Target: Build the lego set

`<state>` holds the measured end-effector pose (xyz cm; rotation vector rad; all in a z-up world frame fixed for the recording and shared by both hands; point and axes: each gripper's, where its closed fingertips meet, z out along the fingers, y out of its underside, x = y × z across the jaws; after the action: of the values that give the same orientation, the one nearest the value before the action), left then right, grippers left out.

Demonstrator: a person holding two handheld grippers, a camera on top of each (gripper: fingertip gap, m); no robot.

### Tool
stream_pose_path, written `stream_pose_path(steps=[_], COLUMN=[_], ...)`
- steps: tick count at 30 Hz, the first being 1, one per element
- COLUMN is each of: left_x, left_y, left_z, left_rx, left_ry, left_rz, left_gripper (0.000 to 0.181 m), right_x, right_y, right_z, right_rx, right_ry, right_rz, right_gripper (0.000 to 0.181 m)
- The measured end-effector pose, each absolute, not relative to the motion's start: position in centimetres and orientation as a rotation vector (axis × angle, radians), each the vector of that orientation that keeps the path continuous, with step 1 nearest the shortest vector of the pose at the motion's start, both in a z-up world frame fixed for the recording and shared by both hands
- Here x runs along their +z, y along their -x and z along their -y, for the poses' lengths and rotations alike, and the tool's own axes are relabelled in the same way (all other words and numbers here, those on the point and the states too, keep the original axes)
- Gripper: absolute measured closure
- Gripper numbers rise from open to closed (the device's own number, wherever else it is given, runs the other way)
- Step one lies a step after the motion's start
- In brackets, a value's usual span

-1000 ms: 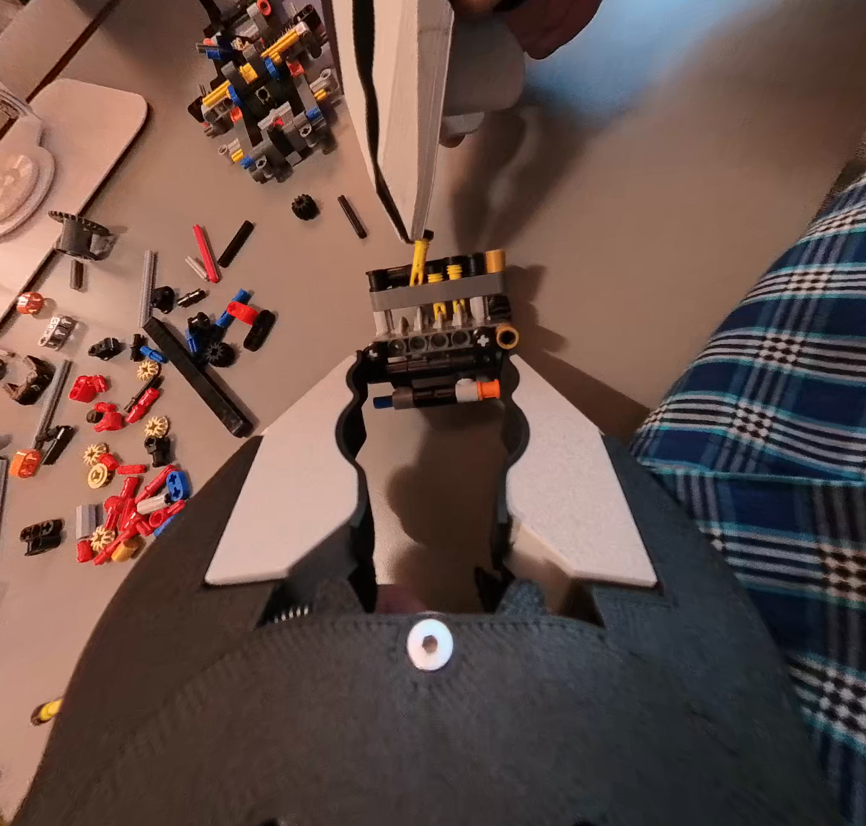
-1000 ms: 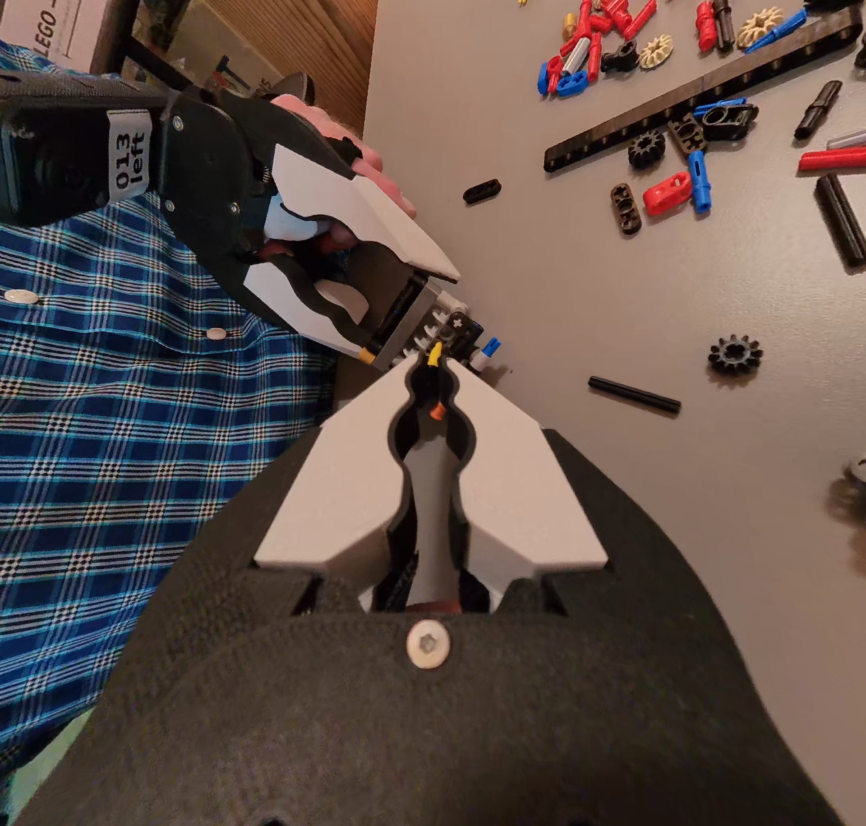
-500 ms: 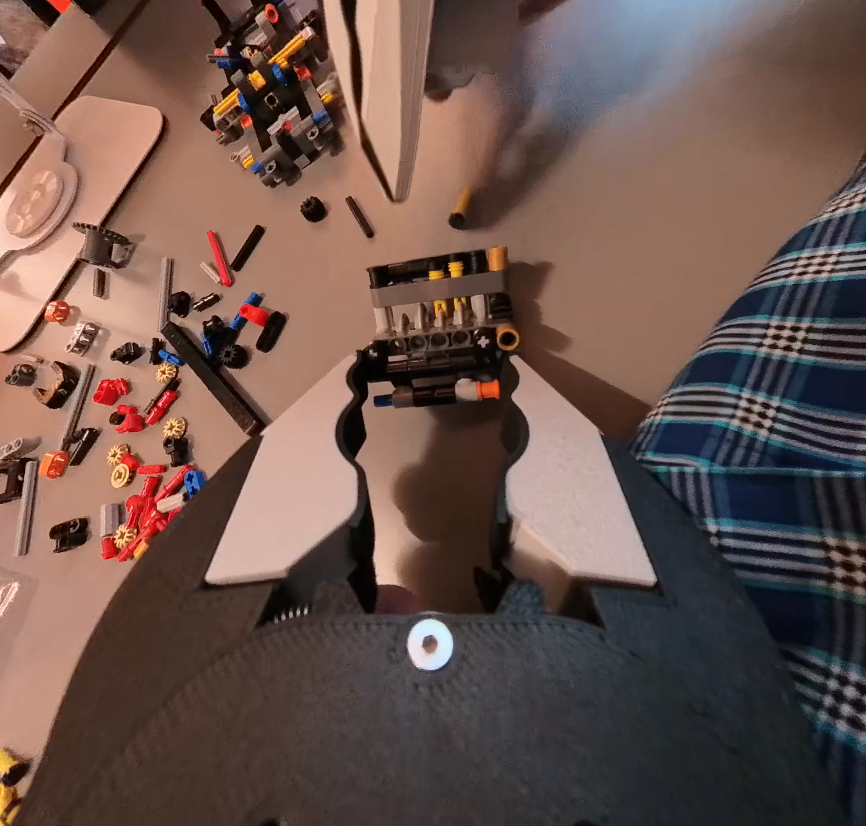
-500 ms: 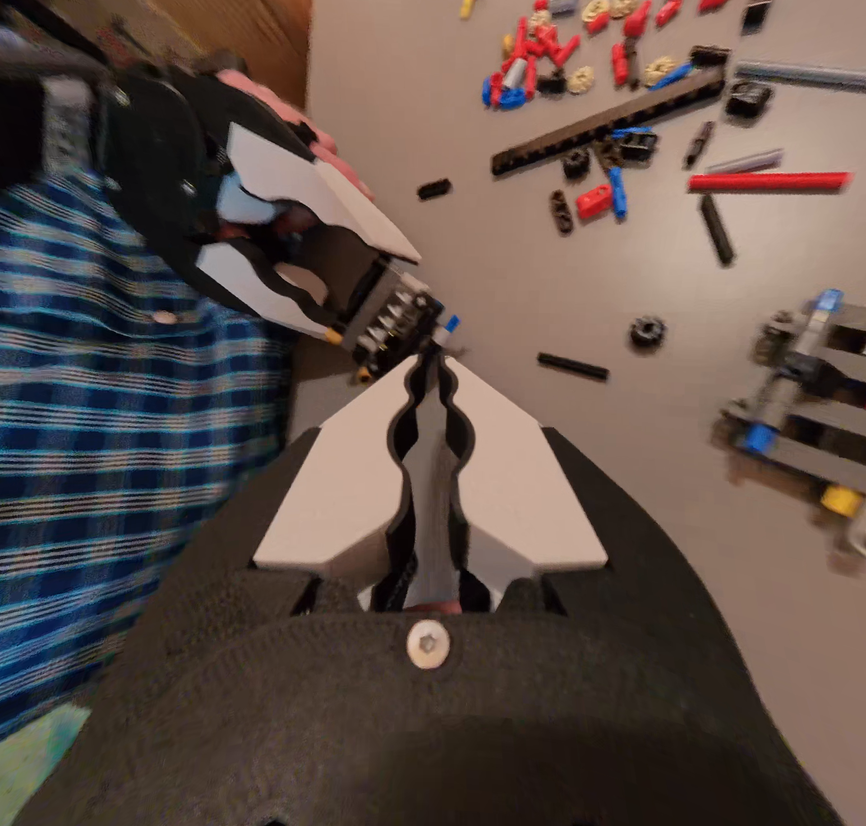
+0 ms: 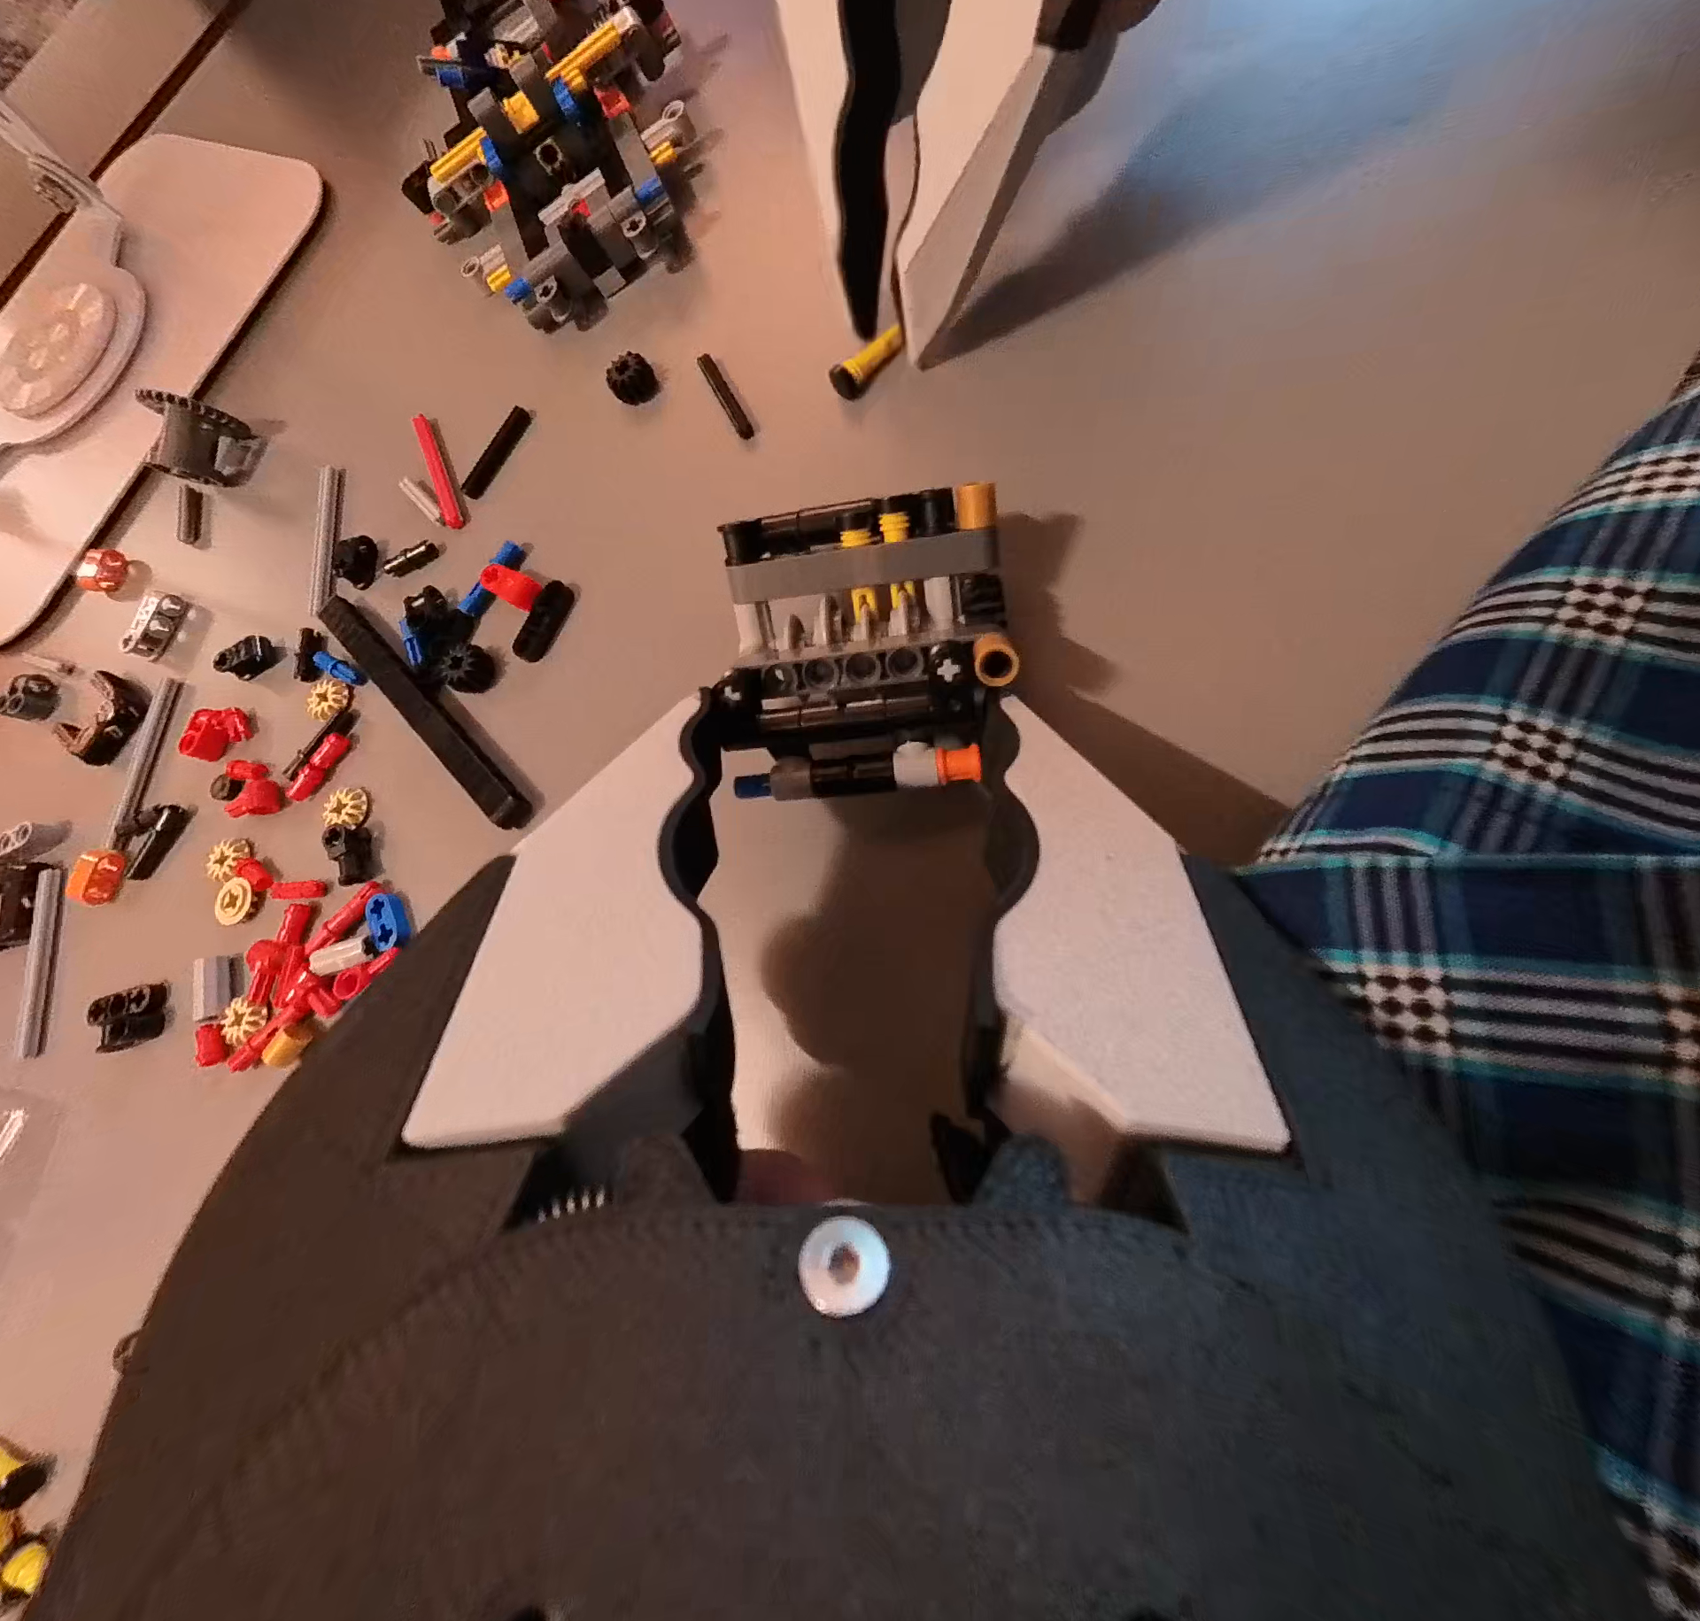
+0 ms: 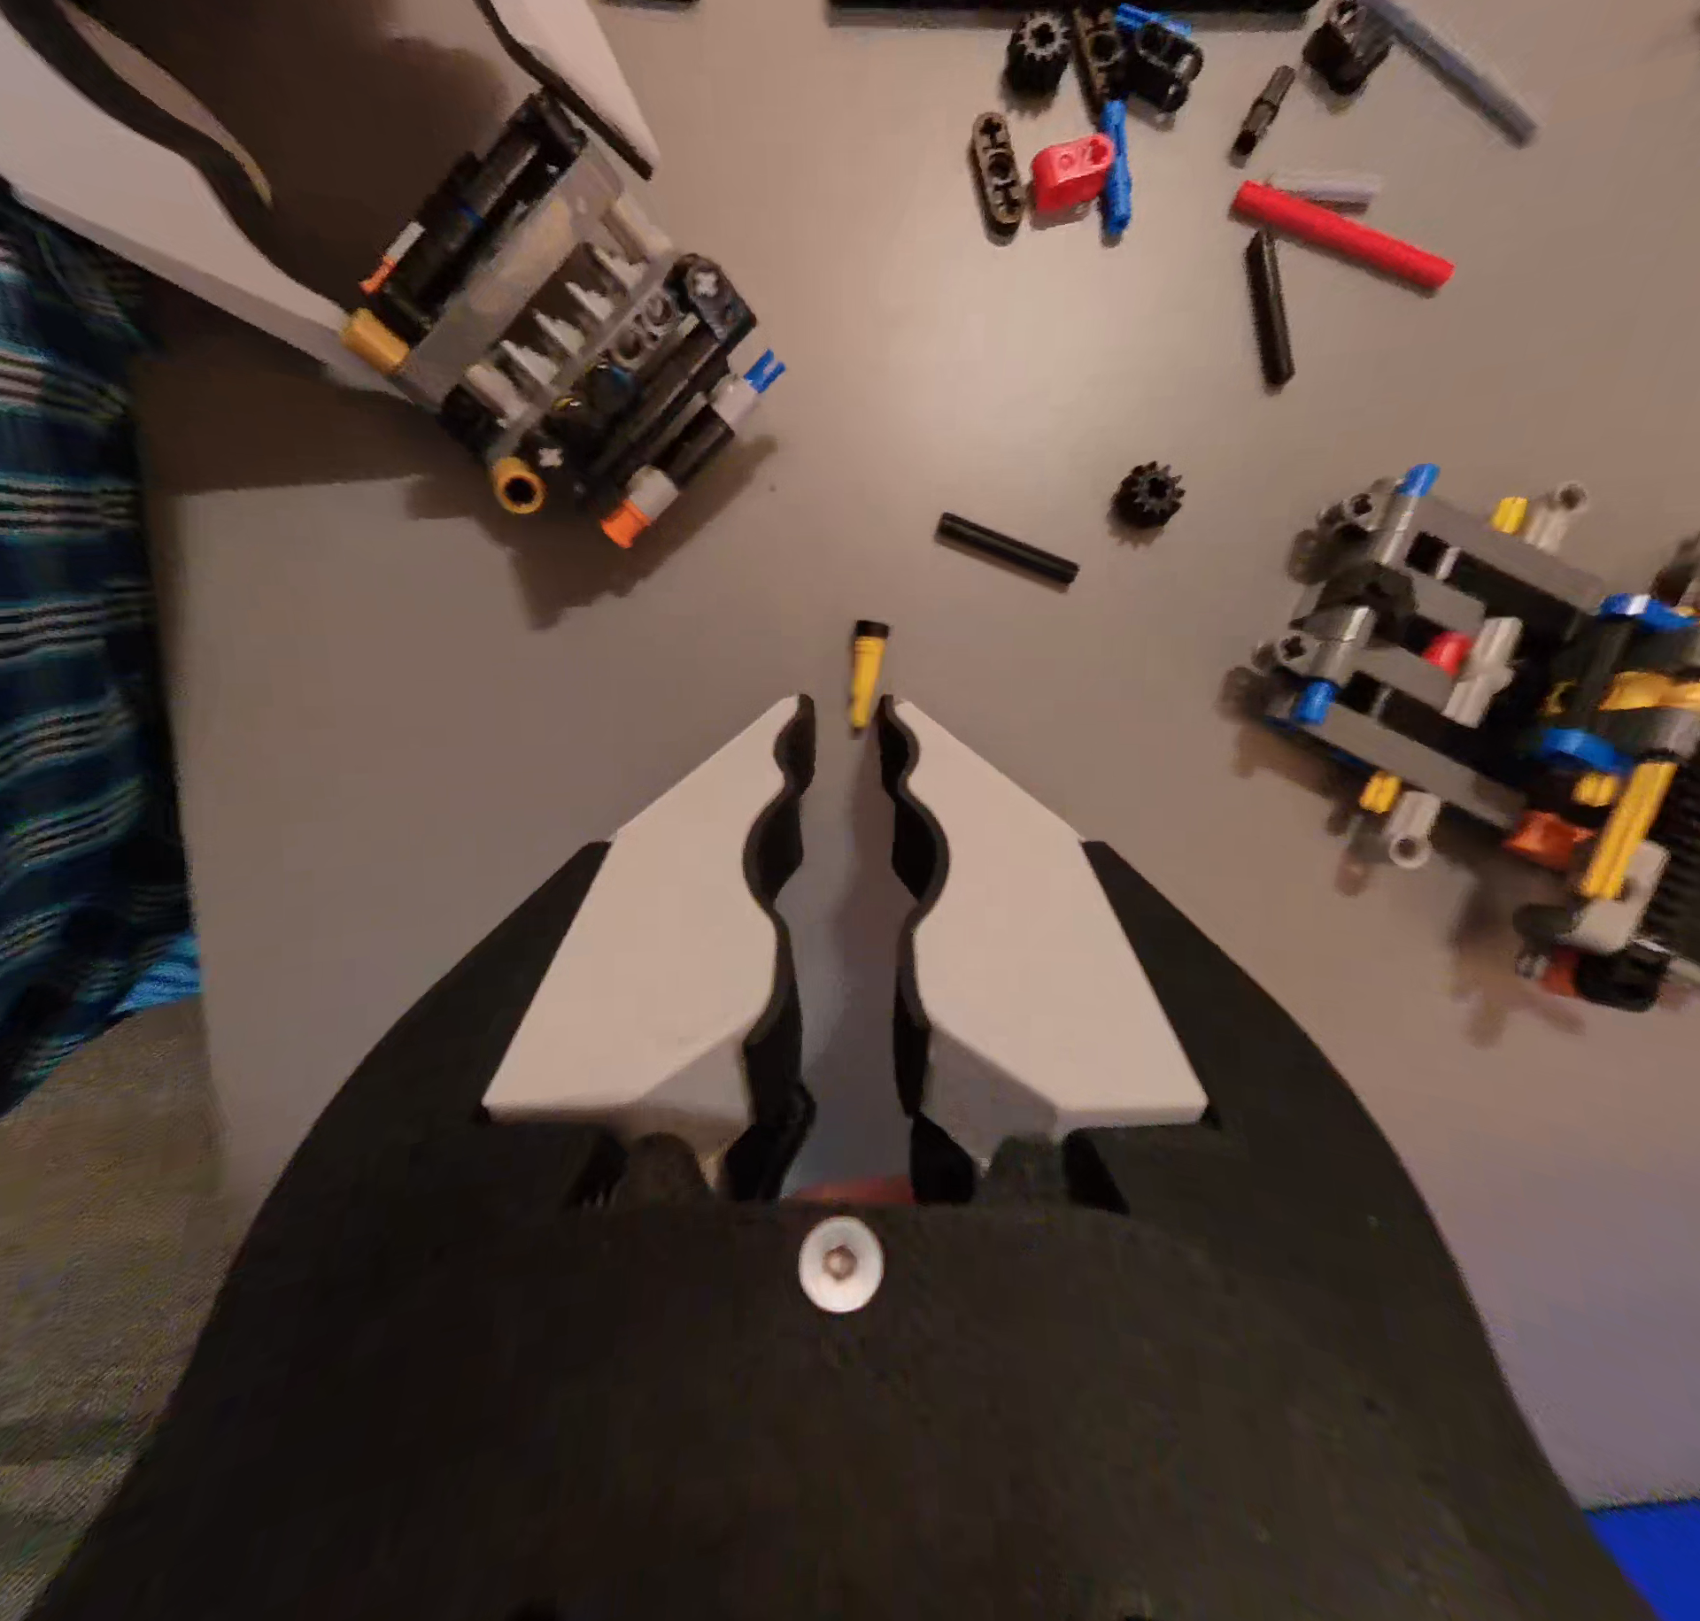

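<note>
My left gripper [image 5: 851, 721] is shut on a small grey-and-black lego sub-assembly [image 5: 860, 639] with yellow parts and holds it just above the table. The sub-assembly also shows in the right wrist view [image 6: 570, 353], gripped by the left gripper's fingers [image 6: 570, 41]. A short yellow pin with a black tip [image 6: 865, 671] lies on the table. My right gripper [image 6: 844, 708] is narrowly open, its tips on either side of the pin's near end. In the left wrist view the right gripper [image 5: 888, 340] stands over the pin [image 5: 865, 363].
A larger built assembly [image 5: 552, 151] [image 6: 1490, 712] sits beyond. A black axle [image 6: 1005, 549] and a black gear [image 6: 1147, 493] lie near the pin. Many loose parts [image 5: 276, 841] and a long black beam [image 5: 423, 712] lie left. A plaid-shirted person [image 5: 1518, 841] is at the right. Left tips to right tips: about 10 cm.
The yellow pin left the right gripper at the sub-assembly's top and fell to the table. The right gripper moved away to it and opened a little. The left gripper still holds the sub-assembly.
</note>
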<state>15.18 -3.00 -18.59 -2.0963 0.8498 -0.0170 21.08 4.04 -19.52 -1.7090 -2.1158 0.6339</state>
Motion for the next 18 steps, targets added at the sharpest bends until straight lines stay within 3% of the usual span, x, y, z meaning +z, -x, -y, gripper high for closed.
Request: stream_pose_path(steps=[6,18], left_x=[-18.6,-18.5], left_y=[-15.3,-15.2], left_z=[3.0,3.2], left_rx=[-0.025,-0.028], left_ry=[2.089,2.085], left_rz=[-0.853,-0.849], left_gripper=[0.126,0.126], right_x=[-18.8,-19.2], right_y=[-20.7,-19.4], right_z=[-0.1,-3.9], right_rx=[0.887,0.539], right_ry=[1.775,1.199], right_rz=[2.089,2.338], right_gripper=[0.168,0.158])
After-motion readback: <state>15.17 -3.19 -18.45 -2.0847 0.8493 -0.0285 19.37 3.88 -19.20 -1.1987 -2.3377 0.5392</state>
